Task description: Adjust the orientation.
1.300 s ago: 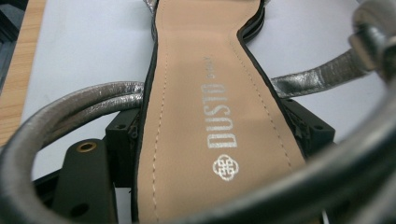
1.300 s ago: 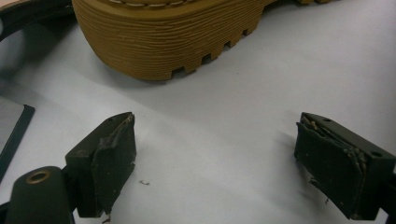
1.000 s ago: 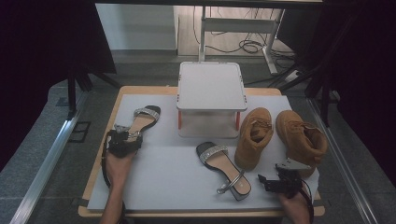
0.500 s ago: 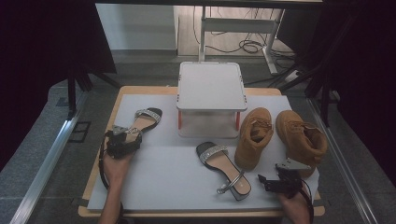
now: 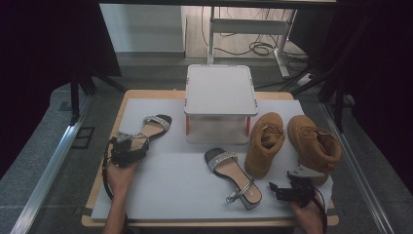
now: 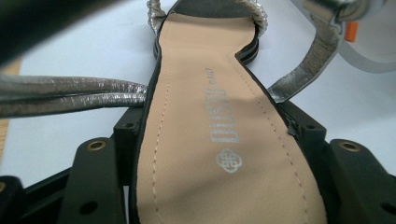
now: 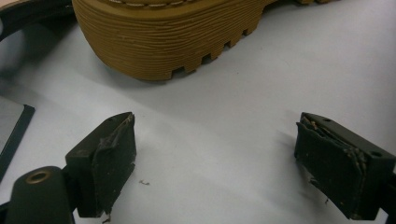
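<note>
A silver-strapped sandal [image 5: 153, 126] with a tan insole lies at the left of the white mat. My left gripper [image 5: 127, 148] is shut on its heel end. In the left gripper view the two jaws press on both edges of the sandal's sole [image 6: 210, 116], and the ankle straps trail off to the left. The matching sandal [image 5: 234, 173] lies in the middle, toe toward the stand. My right gripper [image 5: 280, 191] rests low at the front right, open, with bare mat between its worn pads [image 7: 112, 158]. It sits just short of a tan boot's ridged sole [image 7: 163, 37].
A white two-level stand [image 5: 220, 90] stands at the back centre of the mat. Two tan boots [image 5: 265, 141] [image 5: 314, 144] sit to its right, the right one beside my right hand. The wooden table edge [image 5: 209, 225] runs along the front.
The left gripper and the sandal in it have shifted only slightly. The right gripper has kept still.
</note>
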`<state>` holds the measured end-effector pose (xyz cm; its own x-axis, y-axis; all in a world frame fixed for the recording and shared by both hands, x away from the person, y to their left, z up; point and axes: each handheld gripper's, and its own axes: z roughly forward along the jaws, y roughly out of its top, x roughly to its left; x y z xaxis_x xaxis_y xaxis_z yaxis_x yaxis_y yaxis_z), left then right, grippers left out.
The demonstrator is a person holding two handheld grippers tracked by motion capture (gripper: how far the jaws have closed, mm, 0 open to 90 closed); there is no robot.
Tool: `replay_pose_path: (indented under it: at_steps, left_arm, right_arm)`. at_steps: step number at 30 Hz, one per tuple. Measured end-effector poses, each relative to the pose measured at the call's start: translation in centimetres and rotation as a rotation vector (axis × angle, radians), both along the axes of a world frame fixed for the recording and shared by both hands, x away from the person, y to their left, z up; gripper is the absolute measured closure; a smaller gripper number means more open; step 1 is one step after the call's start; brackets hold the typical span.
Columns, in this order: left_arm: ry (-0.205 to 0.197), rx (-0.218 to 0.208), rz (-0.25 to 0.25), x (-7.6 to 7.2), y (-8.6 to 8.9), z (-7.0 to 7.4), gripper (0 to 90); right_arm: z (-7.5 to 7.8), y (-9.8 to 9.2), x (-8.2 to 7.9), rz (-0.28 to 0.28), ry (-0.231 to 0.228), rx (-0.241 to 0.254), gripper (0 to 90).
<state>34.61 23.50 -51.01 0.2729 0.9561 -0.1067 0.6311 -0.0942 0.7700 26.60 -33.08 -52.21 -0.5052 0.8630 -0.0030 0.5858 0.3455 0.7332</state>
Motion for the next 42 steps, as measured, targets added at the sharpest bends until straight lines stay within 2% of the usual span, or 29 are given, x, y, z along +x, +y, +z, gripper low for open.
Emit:
replay_pose_path:
  at_steps: [15, 26, 36, 42]
  left_arm:
    - [-0.008, -0.028, -0.022, -1.2, 0.1, 0.6, 38.9]
    - [-0.023, -0.04, -0.062, -2.8, -0.3, 1.3, 38.9]
    - [-0.039, -0.032, -0.103, -4.5, -0.9, 2.1, 38.9]
    - [-0.045, -0.042, -0.124, -5.7, -1.0, 2.8, 38.9]
  right_arm:
    - [0.0, 0.0, 0.0, 0.0, 0.0, 0.0, 12.7]
    - [0.0, 0.0, 0.0, 0.0, 0.0, 0.0, 12.7]
    - [0.0, 0.0, 0.0, 0.0, 0.0, 0.0, 12.8]
    - [0.0, 0.0, 0.0, 0.0, 0.0, 0.0, 12.8]
